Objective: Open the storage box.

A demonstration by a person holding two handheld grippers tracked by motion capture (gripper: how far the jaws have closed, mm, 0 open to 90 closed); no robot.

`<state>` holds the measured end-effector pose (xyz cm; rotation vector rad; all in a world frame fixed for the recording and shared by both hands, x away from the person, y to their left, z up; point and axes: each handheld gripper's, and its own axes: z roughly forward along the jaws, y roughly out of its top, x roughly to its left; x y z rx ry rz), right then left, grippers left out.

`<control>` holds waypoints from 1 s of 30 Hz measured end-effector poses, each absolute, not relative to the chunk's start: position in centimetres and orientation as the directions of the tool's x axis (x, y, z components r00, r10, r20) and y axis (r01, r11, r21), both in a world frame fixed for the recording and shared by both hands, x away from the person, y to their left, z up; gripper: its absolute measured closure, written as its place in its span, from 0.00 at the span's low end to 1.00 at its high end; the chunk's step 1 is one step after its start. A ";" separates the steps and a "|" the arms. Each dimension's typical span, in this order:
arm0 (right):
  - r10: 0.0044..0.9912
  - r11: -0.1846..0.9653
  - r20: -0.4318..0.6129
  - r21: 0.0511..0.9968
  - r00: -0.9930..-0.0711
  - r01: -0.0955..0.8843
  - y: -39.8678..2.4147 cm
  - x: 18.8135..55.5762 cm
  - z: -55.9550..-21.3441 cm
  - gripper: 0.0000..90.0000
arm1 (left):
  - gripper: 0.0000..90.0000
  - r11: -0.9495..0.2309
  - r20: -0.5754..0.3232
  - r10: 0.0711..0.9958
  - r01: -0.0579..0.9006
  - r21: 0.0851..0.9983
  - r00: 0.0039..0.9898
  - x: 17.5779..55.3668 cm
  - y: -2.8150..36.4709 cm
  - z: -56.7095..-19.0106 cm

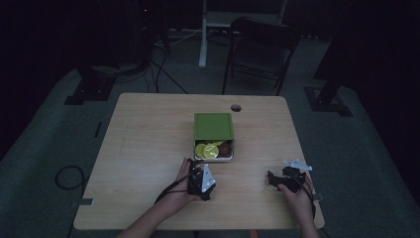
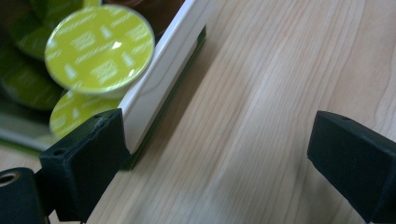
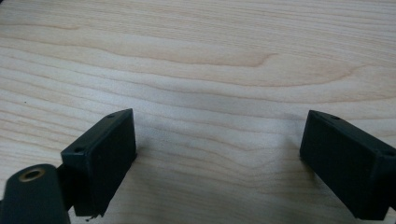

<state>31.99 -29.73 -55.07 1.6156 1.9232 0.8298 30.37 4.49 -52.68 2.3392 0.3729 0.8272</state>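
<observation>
Hovering, left gripper [image 2: 217, 154] spread, just near the box [image 1: 213, 128] of pods [image 2: 99, 49]; resting right gripper [image 3: 217, 158] spread on bare desk [image 1: 143, 144].

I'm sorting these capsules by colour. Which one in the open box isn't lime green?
The brown capsule at the right end of the box, beside the lime-green capsules. Its dark brown top sets it apart.

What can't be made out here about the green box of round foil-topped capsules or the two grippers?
- High view: green box, its lid hides the rear contents; dim light blurs the yellow-green capsules.
- Left gripper view: capsule print blurred; the box's white rim is cut off by the top edge.
- Right gripper, open over bare wooden table.
</observation>
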 end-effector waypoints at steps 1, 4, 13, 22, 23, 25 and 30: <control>0.984 0.114 0.014 0.720 -0.179 0.685 -29.7 32.0 -55.1 0.11 | 0.05 -0.769 0.472 0.442 0.051 0.637 0.763 30.4 4.3 -52.7; 0.984 0.115 0.013 0.720 -0.179 0.685 -29.7 32.0 -55.1 0.11 | 0.05 -0.787 0.510 0.411 0.010 0.617 0.756 30.3 3.7 -52.6; 0.984 0.115 0.013 0.720 -0.179 0.685 -29.7 32.0 -55.1 0.11 | 0.06 -0.797 0.581 0.369 -0.075 0.600 0.726 30.7 2.2 -52.3; 0.984 0.115 0.013 0.720 -0.179 0.685 -29.7 32.0 -55.1 0.11 | 0.08 -0.833 0.654 0.284 -0.157 0.530 0.701 30.9 0.8 -52.9; 0.984 0.115 0.013 0.720 -0.179 0.685 -29.7 32.0 -55.1 0.11 | 0.10 -0.837 0.664 0.274 -0.167 0.521 0.696 30.9 0.6 -52.9; 0.984 0.115 0.013 0.720 -0.179 0.685 -29.7 32.0 -55.1 0.11 | 0.16 -0.834 0.686 0.263 -0.198 0.515 0.678 31.1 0.3 -52.9; 0.984 0.115 0.013 0.720 -0.179 0.685 -29.7 32.0 -55.1 0.11 | 0.19 -0.837 0.704 0.250 -0.218 0.502 0.665 31.6 -0.5 -53.3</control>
